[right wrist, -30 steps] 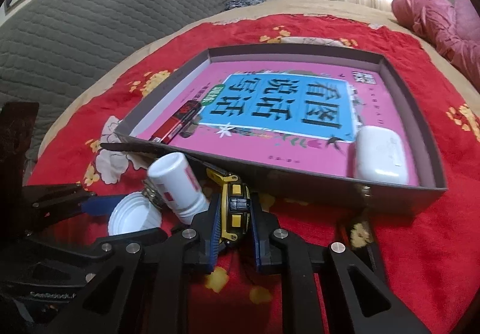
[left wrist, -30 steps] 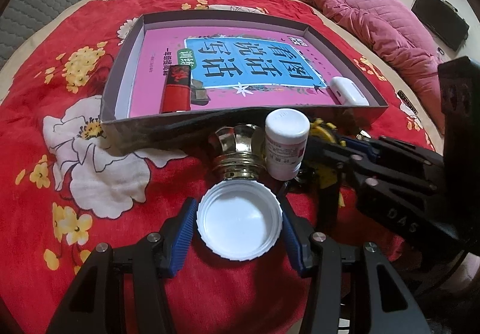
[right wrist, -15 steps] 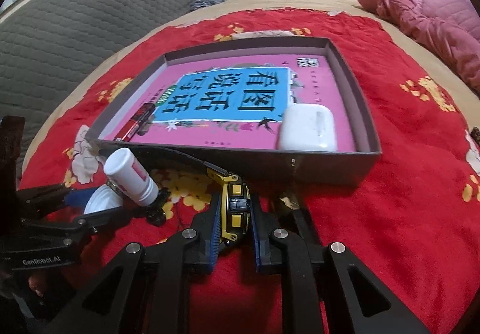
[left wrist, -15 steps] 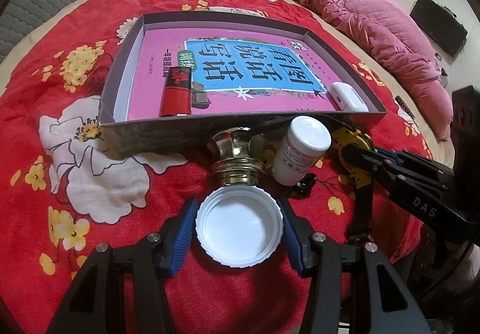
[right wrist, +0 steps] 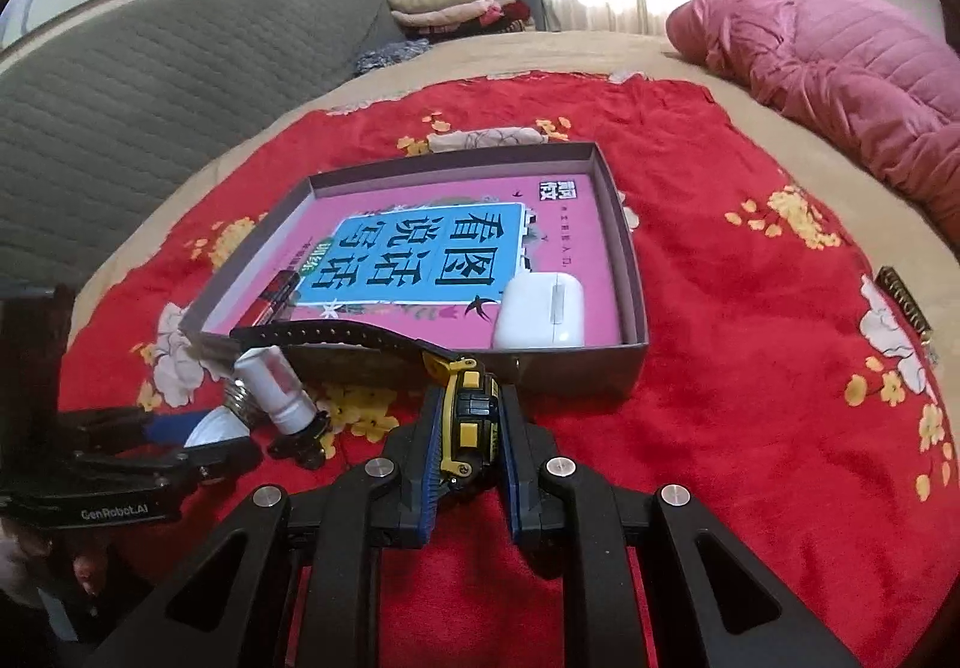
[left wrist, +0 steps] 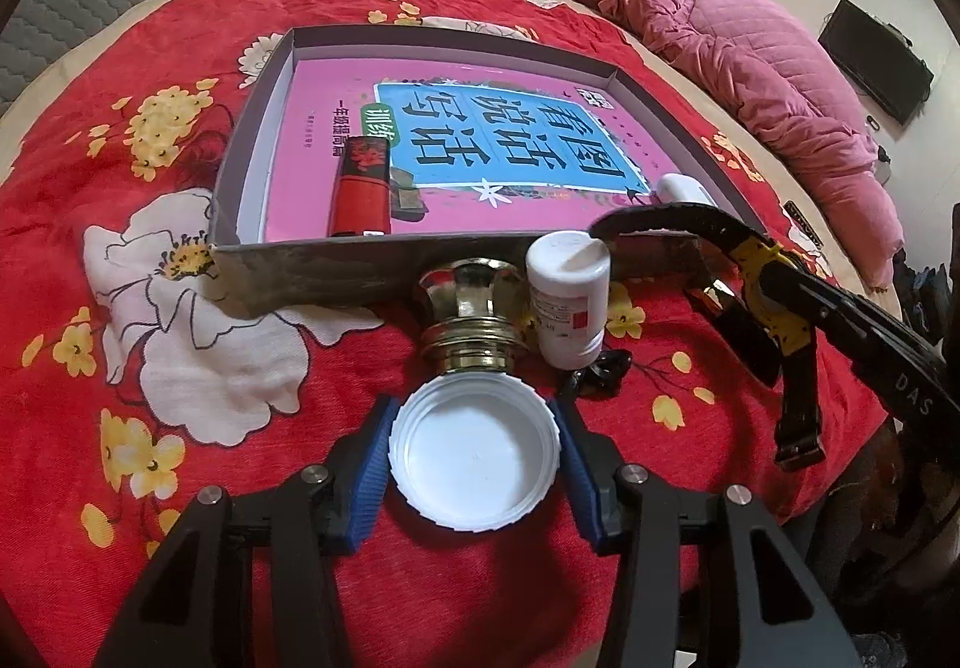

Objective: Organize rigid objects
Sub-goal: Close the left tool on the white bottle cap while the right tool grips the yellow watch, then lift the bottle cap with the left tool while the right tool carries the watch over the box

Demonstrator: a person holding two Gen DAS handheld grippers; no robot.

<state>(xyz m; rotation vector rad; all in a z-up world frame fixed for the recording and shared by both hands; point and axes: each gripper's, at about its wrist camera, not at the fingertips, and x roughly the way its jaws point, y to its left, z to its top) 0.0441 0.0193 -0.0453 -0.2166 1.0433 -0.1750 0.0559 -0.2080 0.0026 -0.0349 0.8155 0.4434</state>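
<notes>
My left gripper (left wrist: 473,464) is shut on a white plastic lid (left wrist: 474,449) and holds it just above the red blanket. Ahead of it stand a brass knob (left wrist: 471,317) and a white pill bottle (left wrist: 567,302), in front of the grey box (left wrist: 312,263). My right gripper (right wrist: 468,443) is shut on a yellow-and-black wristwatch (right wrist: 471,419), lifted off the blanket; its strap (right wrist: 324,335) hangs over the box's near wall. The box holds a pink book (right wrist: 444,254), a red lighter (left wrist: 363,188) and a white earbud case (right wrist: 540,311).
A small black object (left wrist: 600,371) lies by the pill bottle. A pink quilt (right wrist: 840,68) lies at the far right of the bed. A grey headboard (right wrist: 150,98) and folded clothes (right wrist: 456,8) stand behind. A dark item (right wrist: 903,302) lies at the blanket's right edge.
My right gripper has risen and pulled back with the watch, lifting it and its strap off the blanket. The pill bottle tilted and stands upright again. My left gripper holds still.
</notes>
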